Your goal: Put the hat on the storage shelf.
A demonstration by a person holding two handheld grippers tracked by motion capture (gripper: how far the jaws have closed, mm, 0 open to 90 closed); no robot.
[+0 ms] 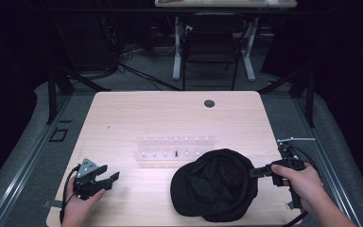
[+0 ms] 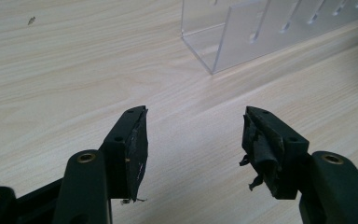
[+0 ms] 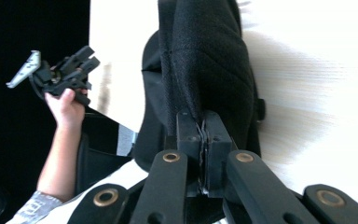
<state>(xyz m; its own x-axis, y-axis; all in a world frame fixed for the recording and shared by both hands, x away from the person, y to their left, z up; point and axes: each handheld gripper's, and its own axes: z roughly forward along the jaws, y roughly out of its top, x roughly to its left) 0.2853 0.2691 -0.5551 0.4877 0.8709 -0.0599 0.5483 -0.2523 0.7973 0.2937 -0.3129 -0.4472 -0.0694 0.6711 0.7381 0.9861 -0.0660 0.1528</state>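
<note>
right gripper (image 1: pixel 256 172) is clamped on the edge of a black cap (image 1: pixel 215 185), its jaws pressed together with a fold of fabric pinched between them; the right gripper view (image 3: pixel 204 122) shows the cloth rising straight out of the closed tips. the cap sits at the near right of a pale wooden table (image 1: pixel 137 113), crown side down and hollow side up, with its brim toward the near left. just behind it lies a clear rack (image 1: pixel 175 150) with rows of holes. left gripper (image 1: pixel 108 179) hovers near the table's near left corner, jaws apart and empty, well away from the cap; its own view (image 2: pixel 193 140) shows bare wood between the worn pads and a corner of the rack beyond.

the step in hand looks like lifting the cap by its rim. next, it likely needs a steady raise without the thin fabric slipping, and perhaps the left gripper coming across to take the other side.

the cap's far side and its underside are hidden, and whether it touches the table is unclear. the room around the table is too dark to read.
</note>
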